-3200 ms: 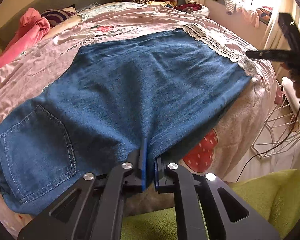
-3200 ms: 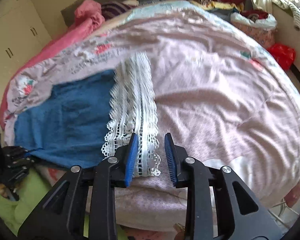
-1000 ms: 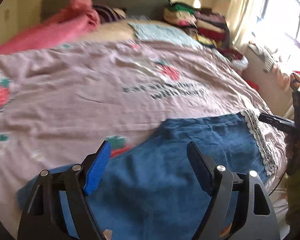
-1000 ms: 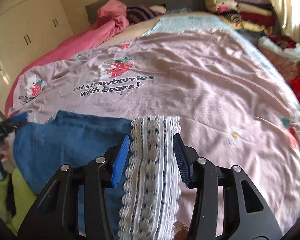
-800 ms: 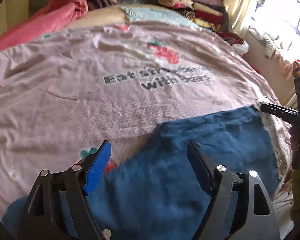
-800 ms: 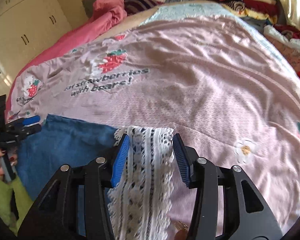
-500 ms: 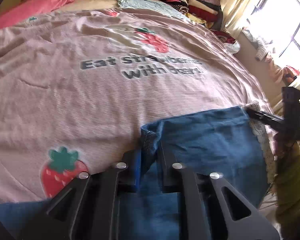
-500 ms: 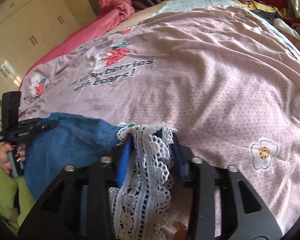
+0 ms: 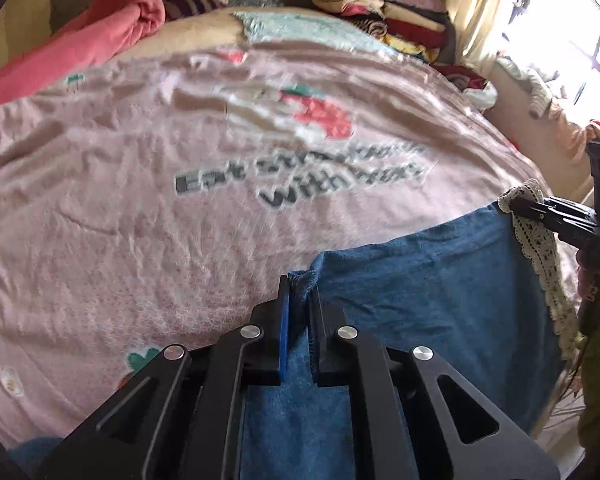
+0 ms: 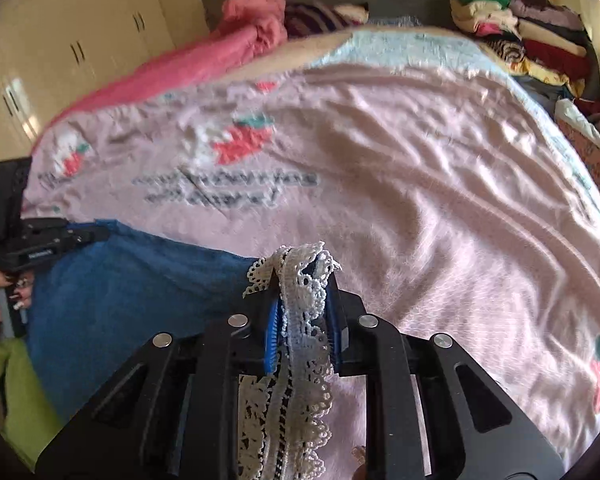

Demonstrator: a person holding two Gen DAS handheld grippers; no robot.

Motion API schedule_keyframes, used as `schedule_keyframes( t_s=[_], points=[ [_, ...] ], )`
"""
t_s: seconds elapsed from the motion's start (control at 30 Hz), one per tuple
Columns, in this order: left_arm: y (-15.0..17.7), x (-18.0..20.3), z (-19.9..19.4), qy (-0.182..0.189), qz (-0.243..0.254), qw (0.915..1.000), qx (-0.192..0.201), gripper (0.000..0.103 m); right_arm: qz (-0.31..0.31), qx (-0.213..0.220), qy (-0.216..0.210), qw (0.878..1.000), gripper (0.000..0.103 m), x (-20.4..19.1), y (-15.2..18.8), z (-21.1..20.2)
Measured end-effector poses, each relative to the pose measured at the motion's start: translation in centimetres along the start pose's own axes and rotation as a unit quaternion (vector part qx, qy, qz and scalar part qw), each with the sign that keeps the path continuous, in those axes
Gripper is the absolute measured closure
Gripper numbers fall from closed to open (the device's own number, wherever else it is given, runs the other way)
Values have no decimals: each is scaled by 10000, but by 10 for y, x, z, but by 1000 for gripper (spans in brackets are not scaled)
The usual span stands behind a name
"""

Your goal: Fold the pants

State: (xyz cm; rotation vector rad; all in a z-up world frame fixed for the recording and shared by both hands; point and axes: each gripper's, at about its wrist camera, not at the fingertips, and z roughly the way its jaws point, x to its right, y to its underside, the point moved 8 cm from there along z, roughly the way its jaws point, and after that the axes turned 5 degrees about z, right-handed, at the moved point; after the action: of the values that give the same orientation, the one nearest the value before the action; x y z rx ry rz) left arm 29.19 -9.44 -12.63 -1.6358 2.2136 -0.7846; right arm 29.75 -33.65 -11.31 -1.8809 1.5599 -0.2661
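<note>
Blue denim pants [image 9: 420,292] with a white lace hem [image 10: 300,300] lie along the near edge of the bed. The left claw [image 9: 298,300] has just closed on a denim corner; the right claw [image 10: 302,312] pinches the lace. Next, probably, both lift and carry the edge over. A pink strawberry-print bedspread [image 9: 140,200] covers the bed; folded clothes [image 9: 380,12] are stacked at the far corner.

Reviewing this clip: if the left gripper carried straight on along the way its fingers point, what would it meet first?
The left gripper, shut on the far edge of the jeans, points down at the bed. Just past that edge lies the pink bedspread, so it would likely meet that first, though depth is hard to judge.
</note>
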Motion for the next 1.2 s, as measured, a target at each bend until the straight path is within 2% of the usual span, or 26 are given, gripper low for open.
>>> schedule_keyframes(
  t_s=[0.13,0.23,0.27,0.3,0.37,0.5,0.63,0.7,0.73,0.8,0.87,0.97,1.03,1.1,1.17,1.2],
  points=[
    [7,-3,8,-37,33,10000,41,91,189,-58,8,9998,83,11,9,13],
    [8,-7,8,57,-12,9999,116,88,280,-9,57,9996,74,14,9,11],
    [8,-8,6,72,-34,9998,177,81,316,32,122,9994,70,16,7,7],
    [7,-9,2,55,-52,9997,245,64,364,86,170,9992,68,17,6,0],
    [7,-12,-11,66,-87,9992,394,50,404,258,259,9985,64,18,3,-15],
    [11,-18,-55,-129,-62,9971,754,49,410,724,422,9956,58,21,14,-63],
    [32,-22,-97,-234,-146,9940,1063,49,339,854,548,9943,57,13,40,-94],
    [48,-24,-114,-314,-164,9922,1197,20,237,842,555,9946,57,2,58,-104],
    [62,-27,-124,-405,-183,9917,1210,19,163,851,583,9945,57,-5,66,-108],
    [78,-33,-131,-544,-187,9913,1184,19,7,751,590,9954,57,-21,85,-110],
    [94,-43,-135,-735,-309,9918,1000,19,-87,729,563,9957,57,-36,100,-107],
    [105,-47,-134,-627,-450,9933,857,19,-339,532,273,9976,57,-69,115,-92],
    [106,-47,-131,-654,-417,9939,783,18,-558,495,291,9968,57,-84,116,-83],
    [105,-47,-122,-714,-365,9947,647,11,-743,341,444,9957,55,-94,118,-72],
    [108,-66,-108,-1438,-354,9881,419,11,-829,166,818,9931,51,-88,120,-62],
    [114,-78,-95,-1710,-307,9847,96,11,-792,108,907,9927,51,-83,122,-61]
  ],
)
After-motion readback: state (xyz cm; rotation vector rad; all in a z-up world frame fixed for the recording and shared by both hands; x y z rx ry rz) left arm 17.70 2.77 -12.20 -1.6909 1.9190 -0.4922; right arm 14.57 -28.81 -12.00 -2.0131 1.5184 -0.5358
